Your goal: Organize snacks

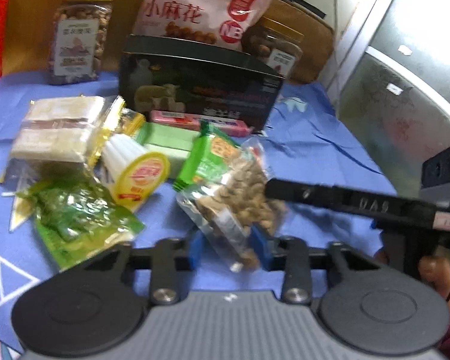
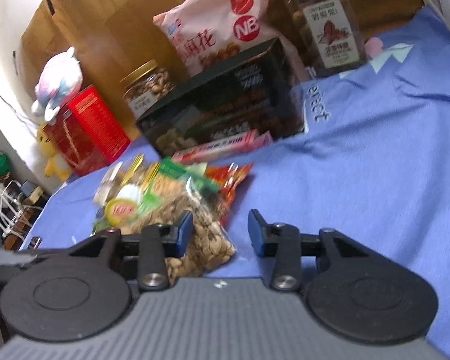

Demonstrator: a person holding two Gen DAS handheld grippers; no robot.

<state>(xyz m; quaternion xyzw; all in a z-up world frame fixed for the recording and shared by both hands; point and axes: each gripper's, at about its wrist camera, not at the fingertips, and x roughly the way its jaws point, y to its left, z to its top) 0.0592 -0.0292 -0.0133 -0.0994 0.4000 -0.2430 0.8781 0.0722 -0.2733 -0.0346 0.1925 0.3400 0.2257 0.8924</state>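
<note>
I am pinching the clear bag of nuts with my left hand-held gripper; my right hand-held gripper is spread, empty. Next: lifting it toward the black box.

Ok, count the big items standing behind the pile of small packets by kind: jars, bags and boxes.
Clear plastic jars with gold lids: 2
Pink printed snack bag: 1
Cardboard boxes, one black, one red: 2
Total: 5
</note>
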